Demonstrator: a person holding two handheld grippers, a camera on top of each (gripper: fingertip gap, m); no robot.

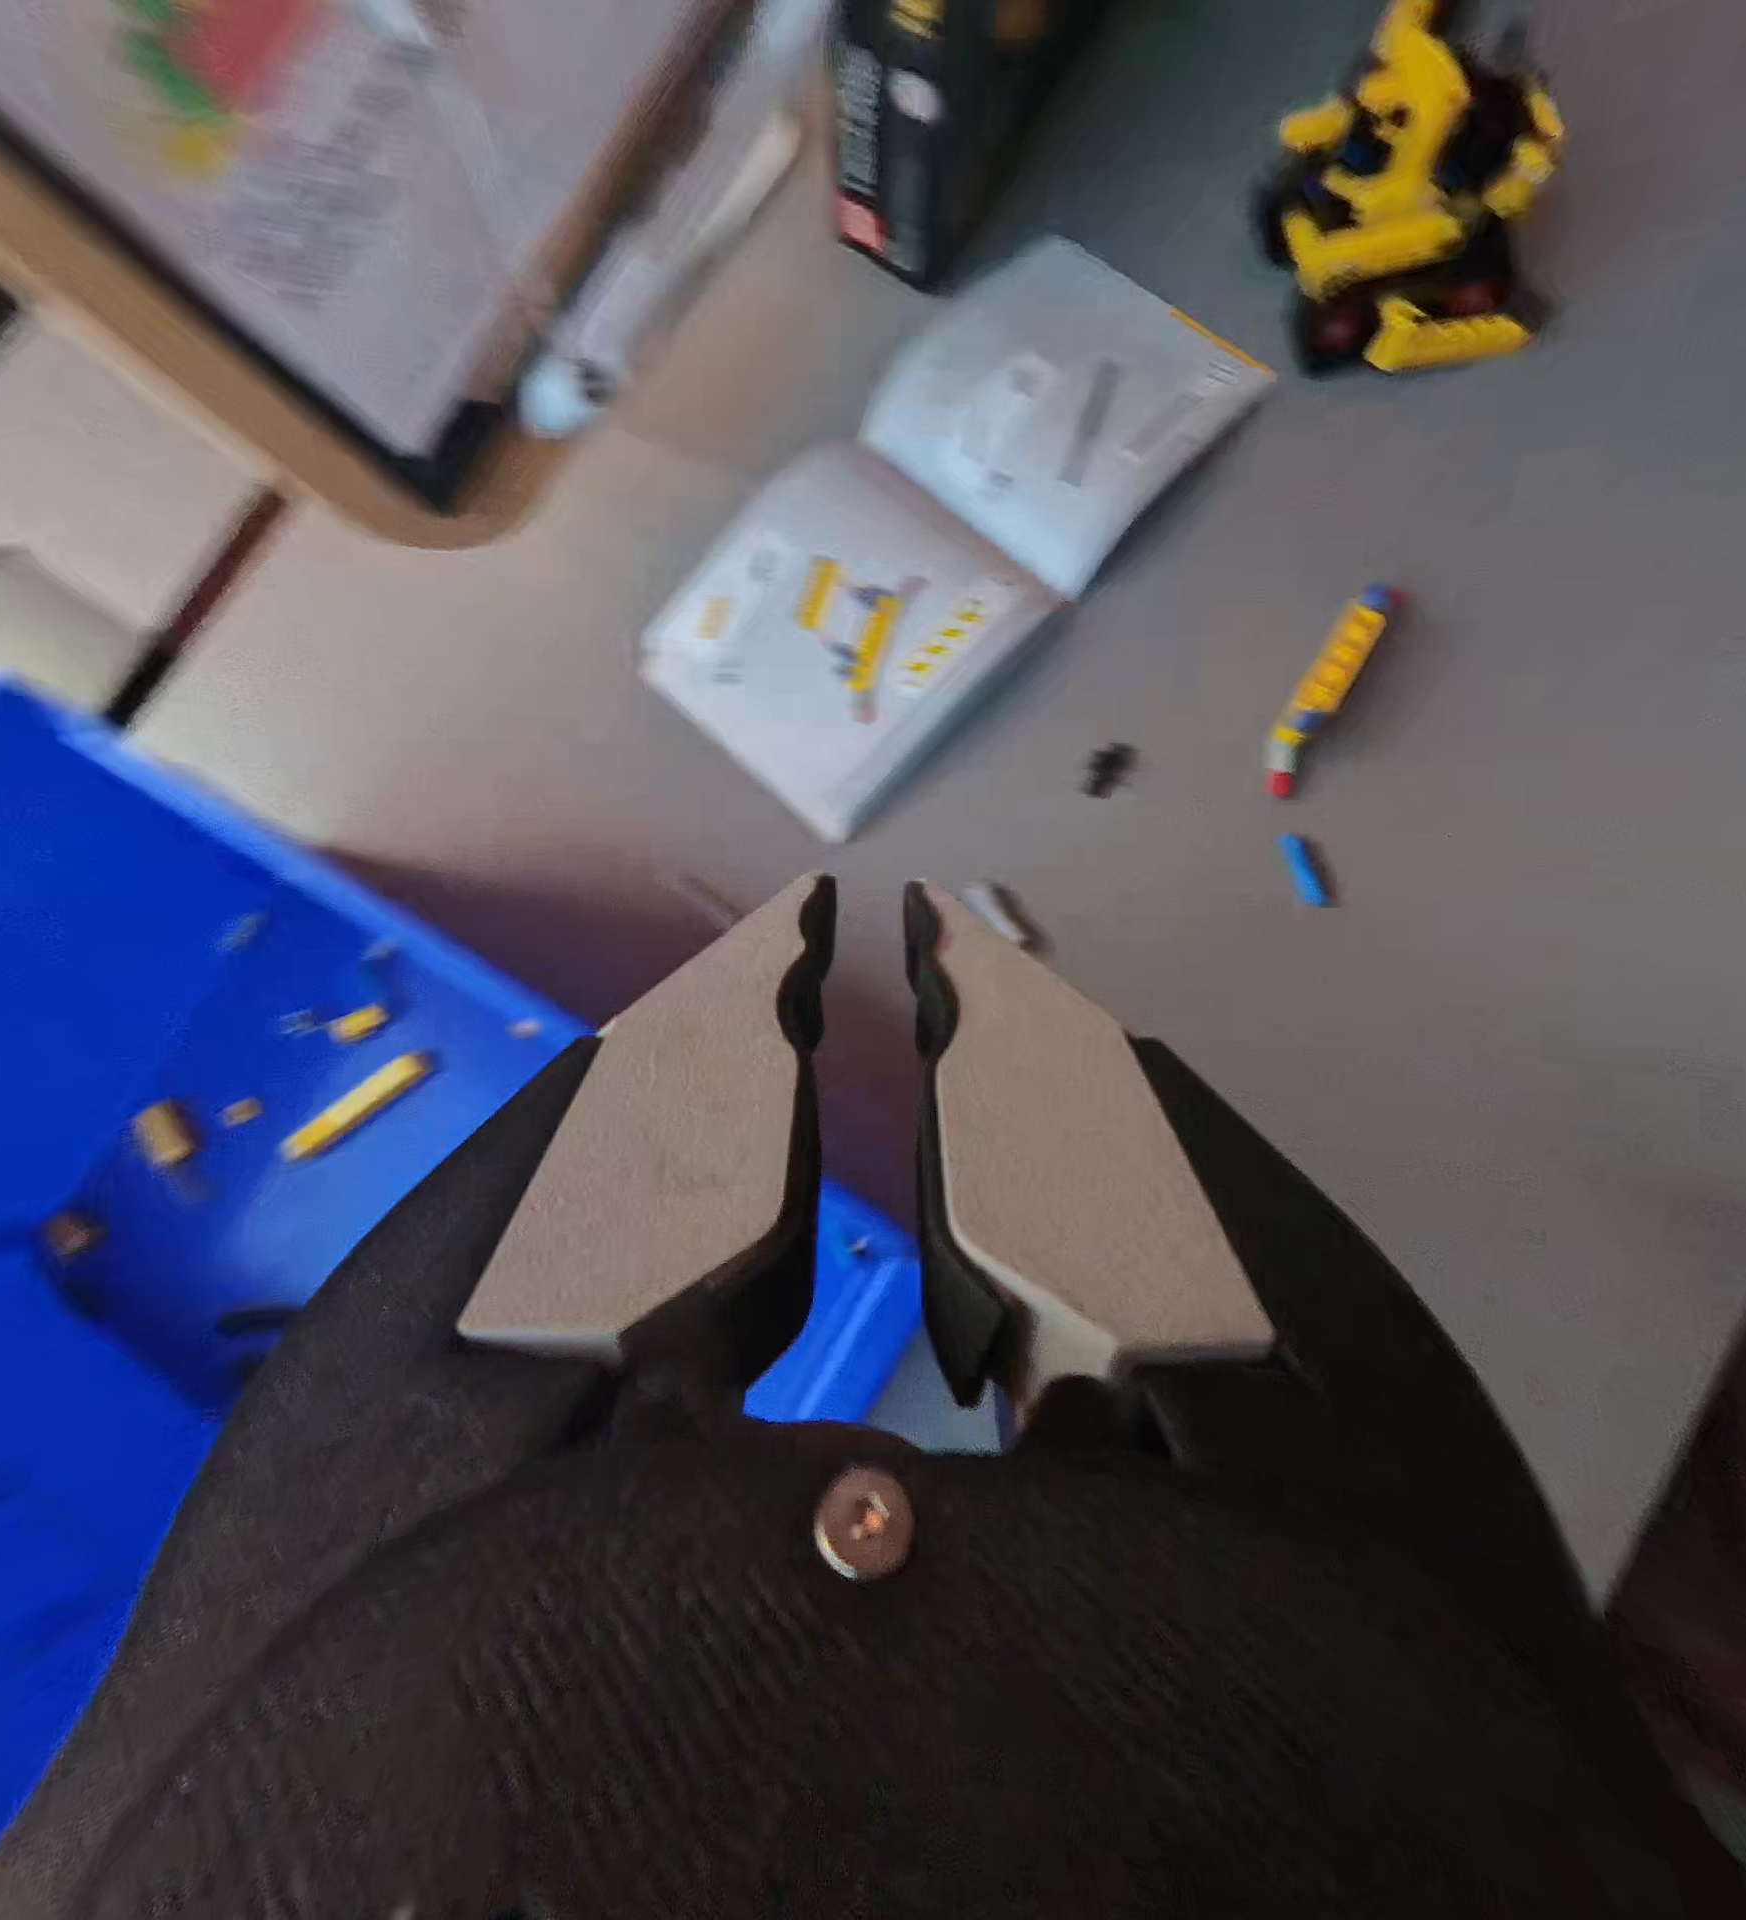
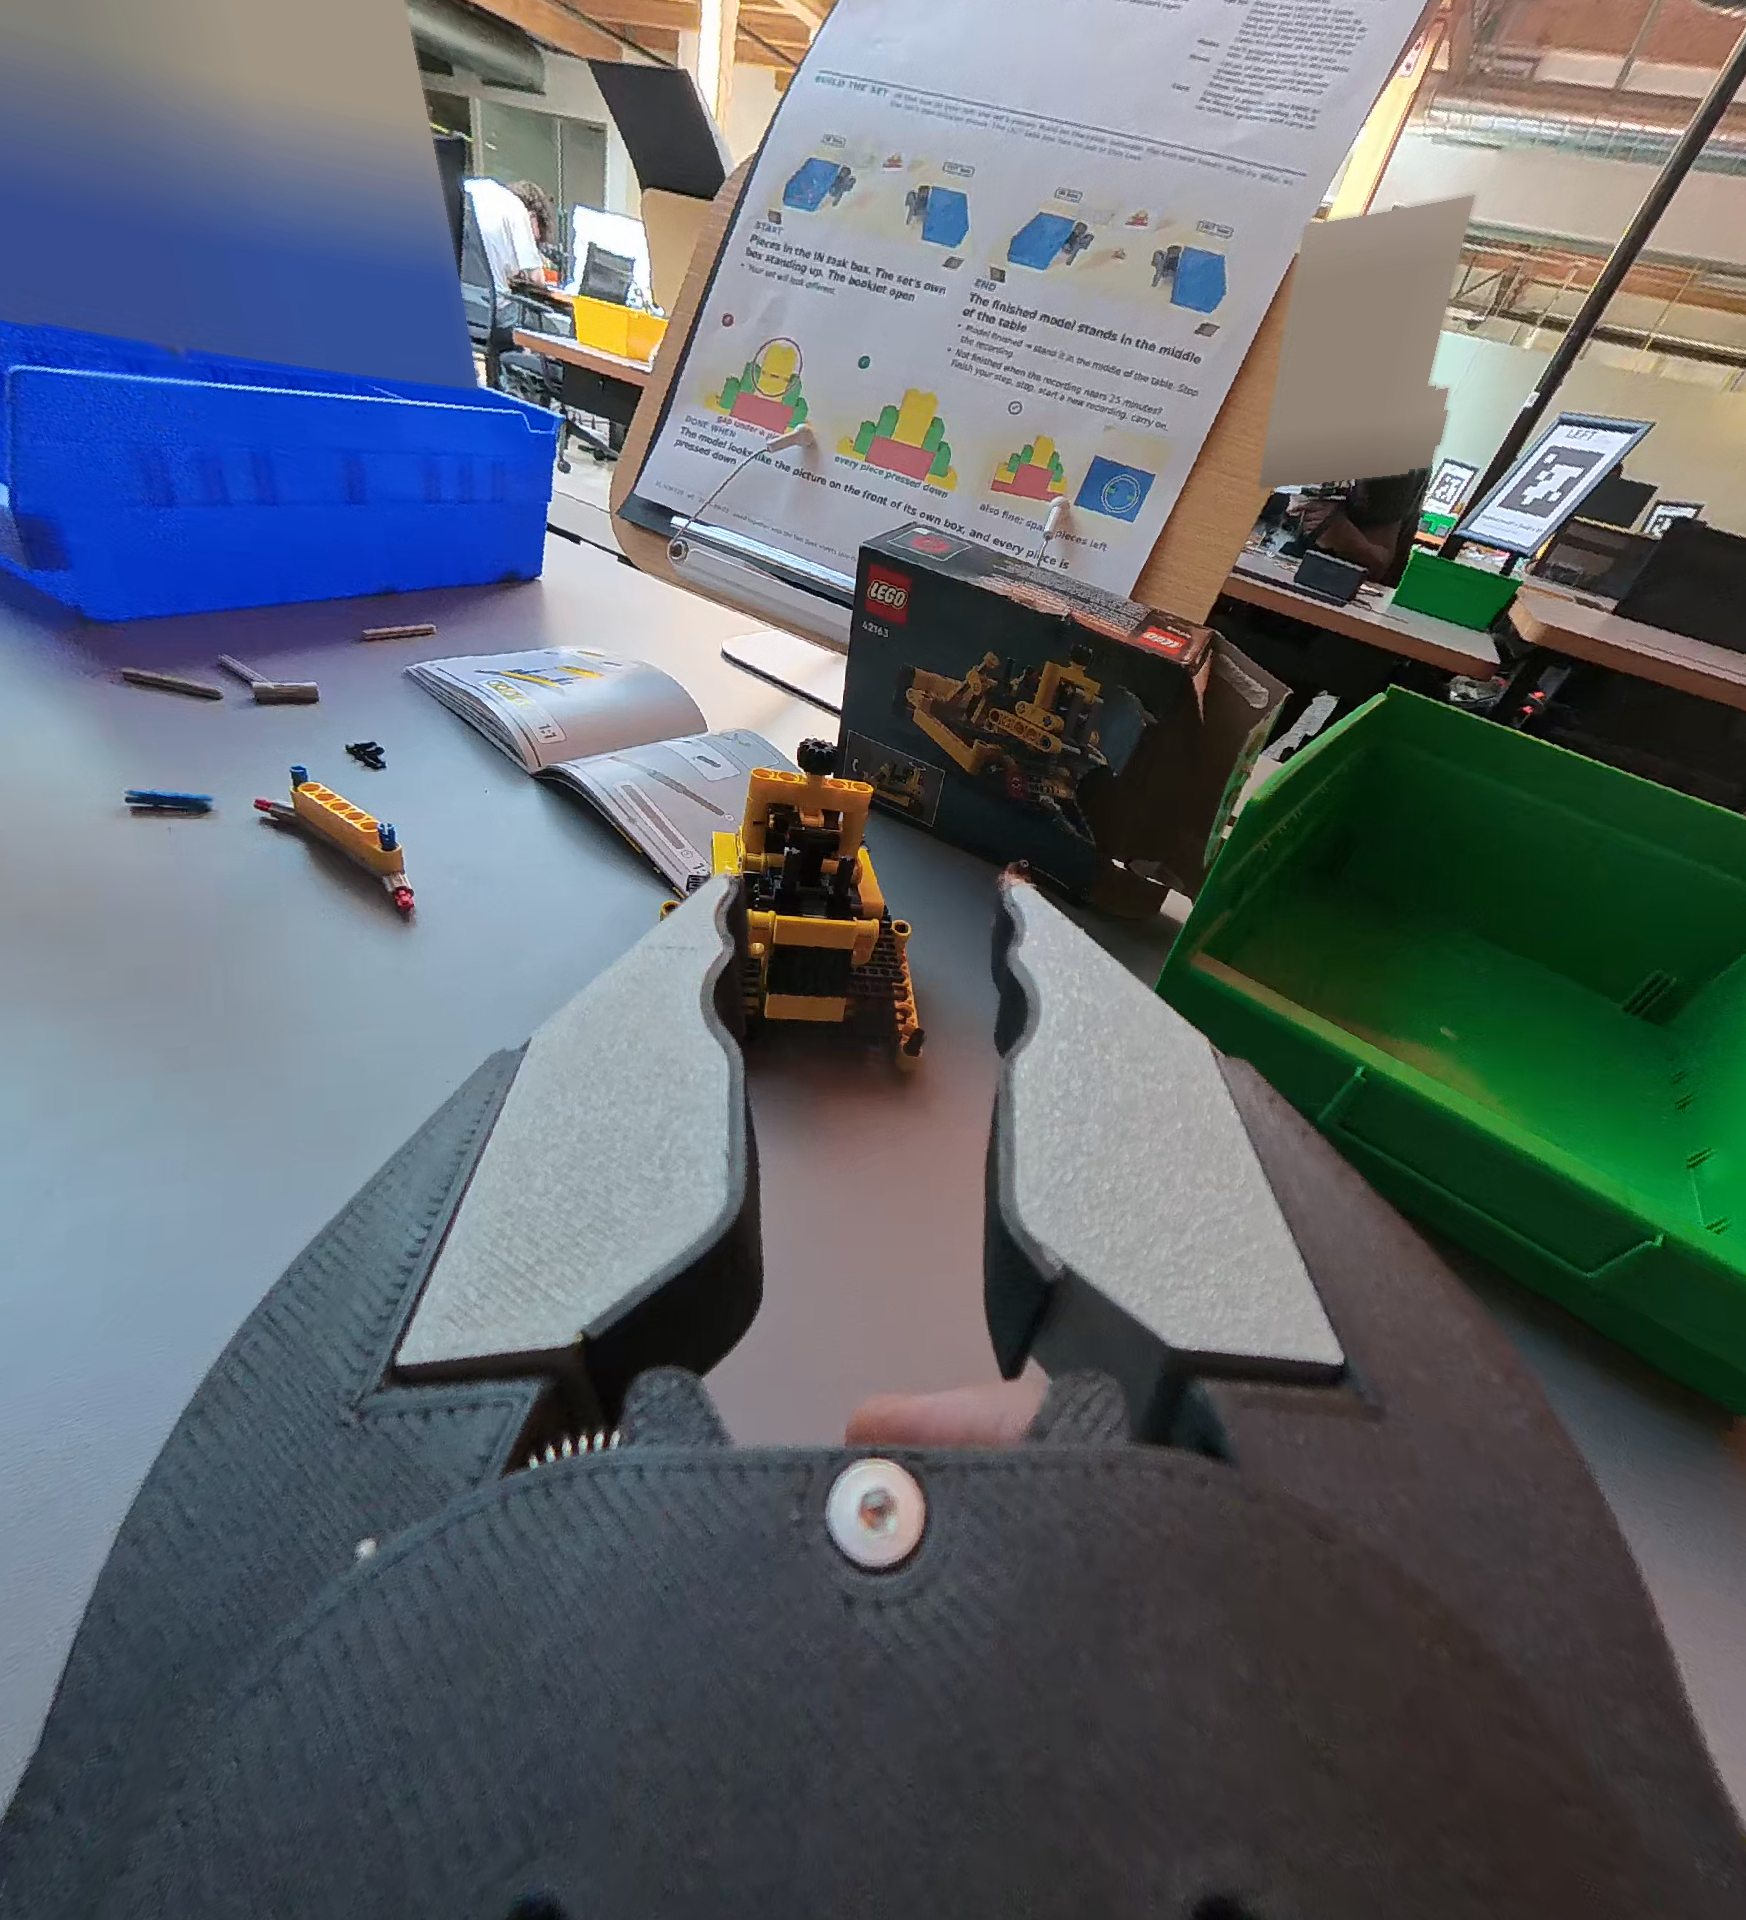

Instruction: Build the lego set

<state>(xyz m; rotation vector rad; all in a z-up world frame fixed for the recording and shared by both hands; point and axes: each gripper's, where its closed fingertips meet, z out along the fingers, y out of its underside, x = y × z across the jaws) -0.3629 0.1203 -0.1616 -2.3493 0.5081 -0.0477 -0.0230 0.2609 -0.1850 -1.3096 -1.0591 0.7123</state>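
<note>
A part-built yellow and black bulldozer model (image 2: pixel 817 935) stands on the grey table, just beyond and between my right gripper's (image 2: pixel 864 899) fingertips. The right gripper is open and empty. The model also shows in the blurred left wrist view (image 1: pixel 1409 197), far off. My left gripper (image 1: pixel 869 899) hovers over the table beside the blue bin (image 1: pixel 17 831); its jaws stand a narrow gap apart with nothing between them. A yellow beam with pins (image 2: pixel 344 826) (image 1: pixel 1331 681), a blue pin (image 2: pixel 168 800) (image 1: pixel 1303 868) and a black pin (image 2: pixel 365 755) (image 1: pixel 1108 769) lie loose on the table.
The blue bin (image 2: pixel 256 488) holds several yellow pieces (image 1: pixel 360 1101). An open booklet (image 2: pixel 578 717) (image 1: pixel 910 582) lies mid-table. The set's box (image 2: pixel 1014 707) stands behind the model. A green bin (image 2: pixel 1471 1195) sits at the right. Grey axles (image 2: pixel 266 686) lie near the blue bin. A printed sheet on a stand (image 2: pixel 983 291) is at the back.
</note>
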